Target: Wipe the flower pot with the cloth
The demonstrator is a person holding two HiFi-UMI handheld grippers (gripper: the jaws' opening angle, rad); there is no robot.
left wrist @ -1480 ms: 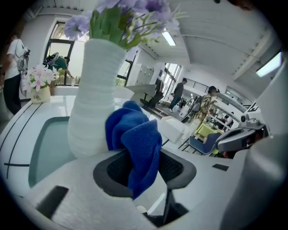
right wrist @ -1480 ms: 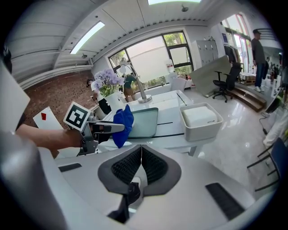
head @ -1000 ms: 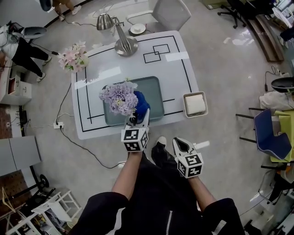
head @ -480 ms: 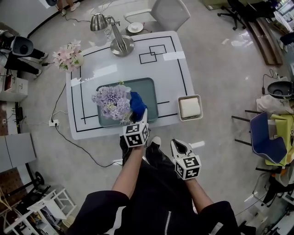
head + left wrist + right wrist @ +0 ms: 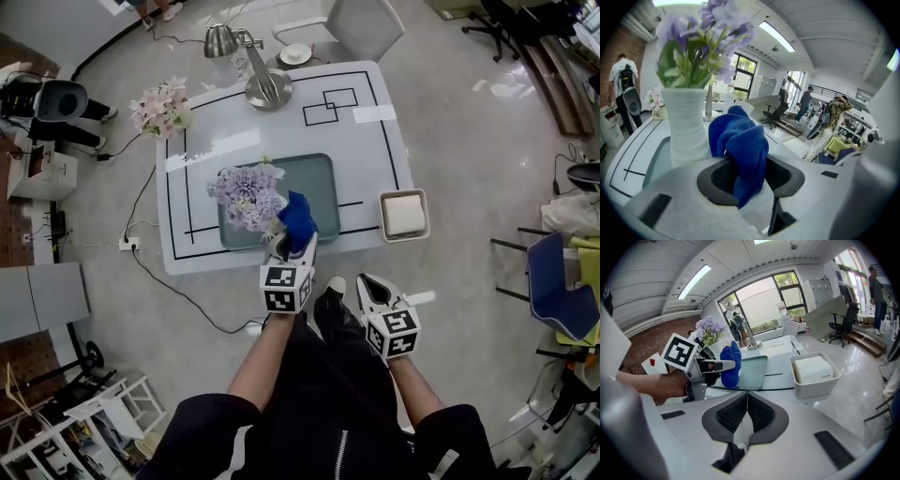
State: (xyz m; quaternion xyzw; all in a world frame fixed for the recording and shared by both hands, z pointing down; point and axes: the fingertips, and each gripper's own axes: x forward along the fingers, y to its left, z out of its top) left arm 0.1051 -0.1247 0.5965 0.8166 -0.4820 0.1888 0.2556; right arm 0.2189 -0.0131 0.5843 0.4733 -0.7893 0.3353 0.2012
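Observation:
A white ribbed flower pot (image 5: 684, 123) with purple flowers (image 5: 246, 195) stands on the grey-green tray (image 5: 323, 178) near the table's front edge. My left gripper (image 5: 295, 246) is shut on a blue cloth (image 5: 740, 145), which bunches up just right of the pot, close to its side. The cloth (image 5: 298, 217) shows blue beside the flowers in the head view, and again in the right gripper view (image 5: 729, 363). My right gripper (image 5: 371, 285) is shut and empty, held off the table in front of its edge.
A white box in a shallow dish (image 5: 405, 216) sits at the table's right front corner. A metal lamp (image 5: 253, 75) and a small dish (image 5: 295, 53) stand at the far side. Pink flowers (image 5: 161, 108) sit at the far left corner. A chair (image 5: 366, 23) is behind.
The view has shifted as the head moved. My left gripper with the cloth stays beside the flowers over the tray's front edge. The right gripper holds its place below the table.

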